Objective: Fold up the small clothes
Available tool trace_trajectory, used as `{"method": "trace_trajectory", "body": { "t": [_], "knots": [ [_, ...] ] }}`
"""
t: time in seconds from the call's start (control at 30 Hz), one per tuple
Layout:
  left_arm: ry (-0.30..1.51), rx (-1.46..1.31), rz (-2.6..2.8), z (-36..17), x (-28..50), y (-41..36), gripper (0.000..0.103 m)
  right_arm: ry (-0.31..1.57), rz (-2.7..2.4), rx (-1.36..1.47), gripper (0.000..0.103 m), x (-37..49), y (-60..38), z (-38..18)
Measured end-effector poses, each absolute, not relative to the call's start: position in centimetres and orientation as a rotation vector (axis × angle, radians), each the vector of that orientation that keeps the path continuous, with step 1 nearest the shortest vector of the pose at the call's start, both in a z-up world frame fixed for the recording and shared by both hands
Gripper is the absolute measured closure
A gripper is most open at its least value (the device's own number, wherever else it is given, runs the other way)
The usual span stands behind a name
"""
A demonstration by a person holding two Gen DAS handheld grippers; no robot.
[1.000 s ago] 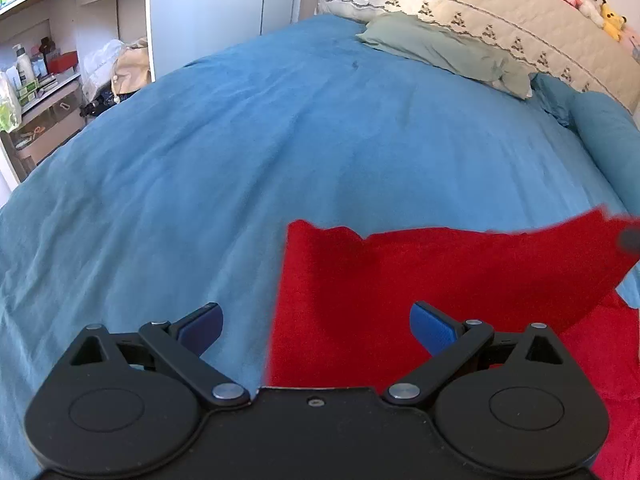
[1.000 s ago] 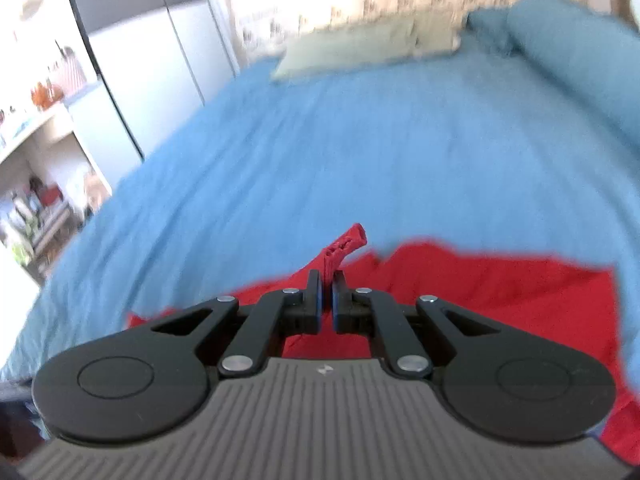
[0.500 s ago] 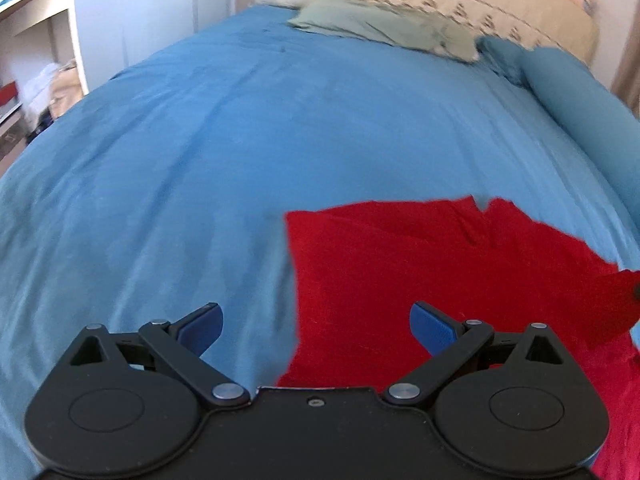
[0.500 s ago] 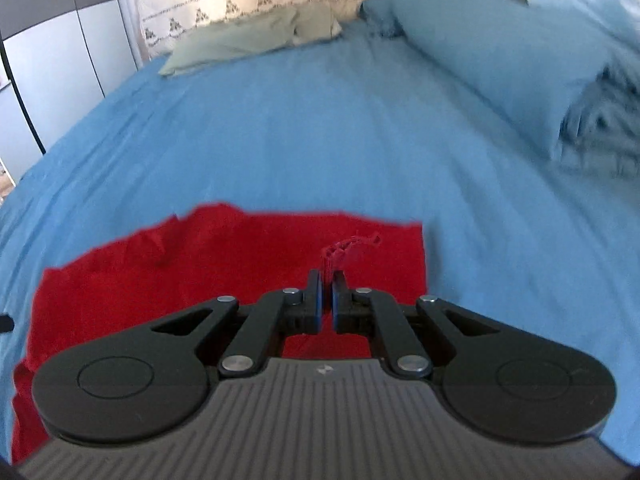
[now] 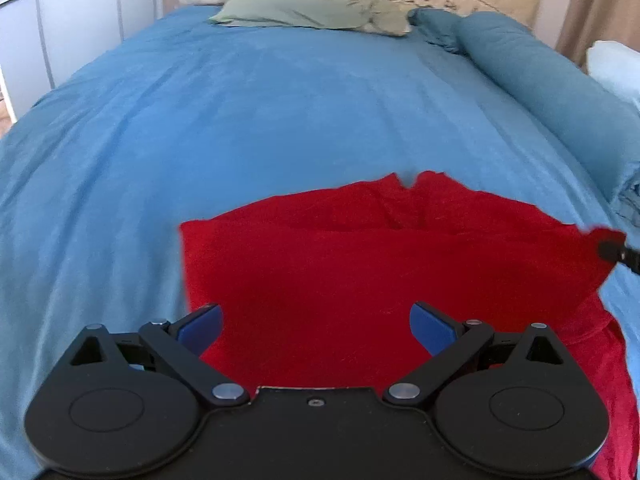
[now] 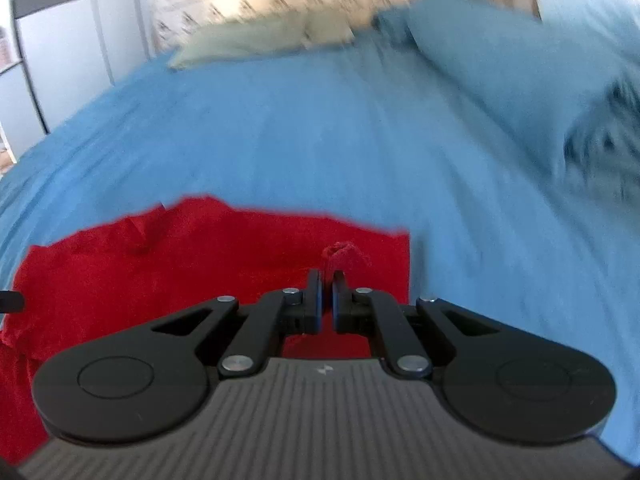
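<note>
The red garment (image 5: 360,264) lies on the blue bedspread (image 5: 280,112) near the foot of the bed, spread mostly flat with its far edge notched and slightly rumpled. The right tongs (image 6: 327,280) are clamped on a small bunched tuft at the garment's right corner, and from the left wrist view that corner looks drawn out to a point and raised a little off the bed, where the tip of the right tongs (image 5: 618,254) shows at the frame edge. The left tongs (image 5: 316,324) stand wide open, holding nothing, with both blue pads (image 5: 200,326) hovering above the near-left part of the cloth. The step in hand appears to be laying or tensioning the garment for a fold, and only 1 corner is under control. To do it well, the left tongs should likely come down on the near-left corner or edge and pinch only the top layer, not the bedspread beneath. With 2 corners held, both should travel together at an even height so the fold line stays straight. The bunched grip on the right may leave a twist; easing the tension before release would help the corner lie flat. The rumple along the far edge probably needs smoothing first, or it will be folded in.
</note>
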State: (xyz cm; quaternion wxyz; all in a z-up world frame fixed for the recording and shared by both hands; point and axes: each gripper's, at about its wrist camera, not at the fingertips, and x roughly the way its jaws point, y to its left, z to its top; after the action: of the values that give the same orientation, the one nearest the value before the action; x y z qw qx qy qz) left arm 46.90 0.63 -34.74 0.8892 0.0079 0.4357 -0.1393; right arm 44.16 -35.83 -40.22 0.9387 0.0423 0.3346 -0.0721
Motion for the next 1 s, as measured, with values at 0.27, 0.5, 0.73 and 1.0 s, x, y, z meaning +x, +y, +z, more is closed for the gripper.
{"method": "trace_trajectory", "body": {
  "t": [0.27, 0.5, 0.73, 1.0],
  "knots": [
    [0.899, 0.041, -0.319, -36.1, 48.2, -0.9, 0.002, 0.851, -0.23, 0.073, 0.064, 44.9, -36.7, -44.8],
    [0.891, 0.112, -0.356, -37.7, 48.9, -2.3, 0.001, 0.671, -0.077, 0.027, 0.0, 43.7, -33.5, -42.4],
    [0.89, 0.125, -0.247, -40.5, 48.9, -0.8, 0.0, 0.76, -0.014, 0.108, 0.0, 44.8, -34.2, -47.2],
    [0.909, 0.135, -0.196, -40.4, 48.5, -0.1, 0.0, 0.784, -0.001, 0.052, 0.0, 44.0, -34.9, -46.9]
  ]
}}
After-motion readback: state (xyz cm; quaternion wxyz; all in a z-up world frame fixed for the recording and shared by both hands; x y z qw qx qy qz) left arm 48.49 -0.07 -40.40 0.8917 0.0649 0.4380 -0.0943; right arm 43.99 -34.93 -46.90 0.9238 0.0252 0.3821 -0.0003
